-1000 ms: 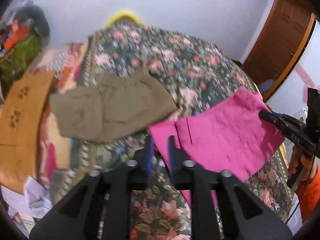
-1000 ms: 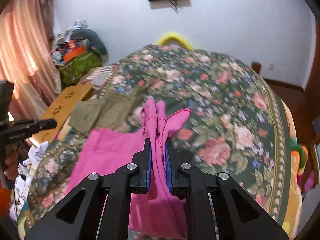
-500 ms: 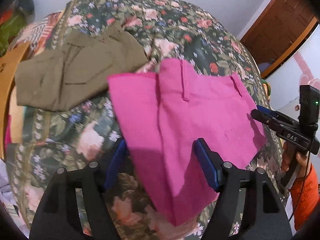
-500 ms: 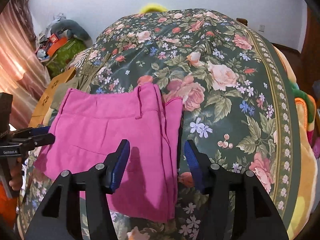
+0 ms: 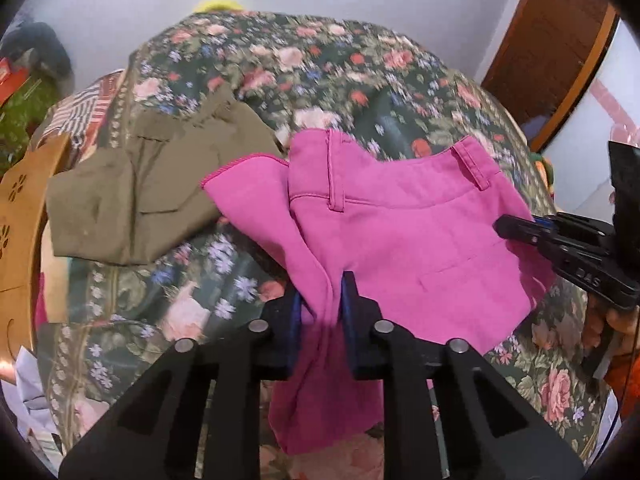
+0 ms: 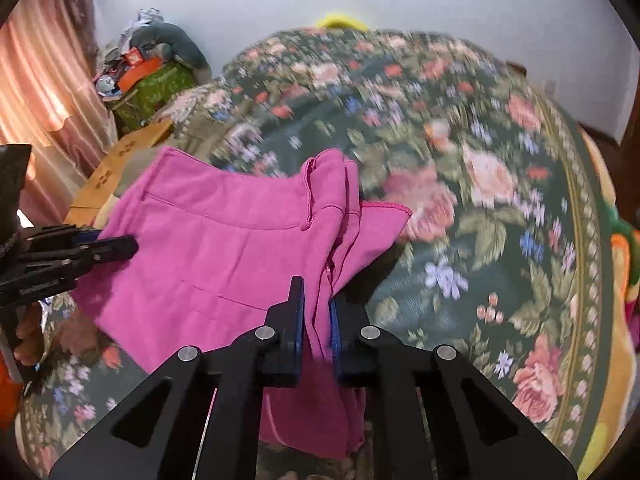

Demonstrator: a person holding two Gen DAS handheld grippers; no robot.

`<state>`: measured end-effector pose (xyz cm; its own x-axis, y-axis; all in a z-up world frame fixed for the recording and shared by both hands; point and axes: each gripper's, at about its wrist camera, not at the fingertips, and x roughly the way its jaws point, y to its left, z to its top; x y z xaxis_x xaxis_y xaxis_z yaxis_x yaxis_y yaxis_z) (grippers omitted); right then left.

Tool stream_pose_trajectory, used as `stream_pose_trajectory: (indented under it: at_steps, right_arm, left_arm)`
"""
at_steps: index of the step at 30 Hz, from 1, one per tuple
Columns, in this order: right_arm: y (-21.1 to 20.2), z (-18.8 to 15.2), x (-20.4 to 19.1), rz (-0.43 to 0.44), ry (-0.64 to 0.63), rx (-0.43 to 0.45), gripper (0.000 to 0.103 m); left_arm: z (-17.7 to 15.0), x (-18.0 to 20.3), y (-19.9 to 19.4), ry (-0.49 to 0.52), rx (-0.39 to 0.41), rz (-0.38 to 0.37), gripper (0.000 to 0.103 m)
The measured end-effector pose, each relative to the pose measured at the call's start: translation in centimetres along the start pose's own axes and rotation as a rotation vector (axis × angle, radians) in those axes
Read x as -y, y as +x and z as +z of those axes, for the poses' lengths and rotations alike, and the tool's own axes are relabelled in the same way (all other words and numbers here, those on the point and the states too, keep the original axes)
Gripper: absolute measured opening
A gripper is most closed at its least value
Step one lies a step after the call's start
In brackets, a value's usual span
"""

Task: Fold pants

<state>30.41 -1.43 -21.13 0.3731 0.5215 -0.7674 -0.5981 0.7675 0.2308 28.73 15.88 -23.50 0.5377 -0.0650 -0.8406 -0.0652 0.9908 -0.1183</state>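
Observation:
The pink pants are lifted off the floral bedspread, folded, waistband away from me. My left gripper is shut on the fabric at its left edge. My right gripper is shut on the pink pants at the right edge. The right gripper also shows in the left wrist view, and the left gripper shows in the right wrist view. The cloth hangs between the two grippers and below them.
Folded olive pants lie on the bed to the left. A brown cardboard piece lies at the bed's left side. Clutter and a green bag stand by the curtain. A wooden door is at the right.
Both grippers, open over the flat pants half a second ago, have closed on the pink fabric and lifted it off the bed.

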Motion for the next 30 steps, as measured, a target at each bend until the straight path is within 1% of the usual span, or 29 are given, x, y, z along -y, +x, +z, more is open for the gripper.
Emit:
stream_pose_trajectory:
  at_steps: [4,8,12,16,20,23,26,30]
  right_arm:
    - [-1.5,2.1,-2.9,0.001,-0.063,0.051,0.009]
    - [-1.5,4.9,-6.4,0.004,-0.124,0.097,0.009]
    - [-0.3,7.5,-9.4,0.020,-0.151,0.132,0.009]
    - [2.4,10.2,-12.4,0.031,-0.178,0.150,0.009]
    - [5.8,12.2,-14.4,0.053,-0.190,0.142,0.009]
    - [8.8,13.5,-15.5,0.063,-0.205,0.117,0.009]
    - [11.4,14.1,-15.8,0.057,-0.213,0.091,0.009]
    - [14.6,14.3,-14.8,0.046,-0.198,0.048,0.009]
  left_arm:
    - [0.7,-2.0,-2.0,-0.015,0.052,0.020,0.015]
    - [1.7,-5.1,-4.4,-0.036,0.120,0.057,0.015]
    - [3.1,-9.3,-6.4,-0.064,0.176,0.101,0.015]
    - [4.5,-13.6,-6.6,-0.095,0.198,0.137,0.015]
    - [5.5,-17.8,-5.4,-0.148,0.195,0.150,0.015]
    - [6.1,-20.0,-3.0,-0.158,0.173,0.187,0.015]
    - [6.2,-21.3,-0.3,-0.159,0.152,0.206,0.015]
    - [6.5,-22.6,3.6,-0.181,0.119,0.222,0.015]
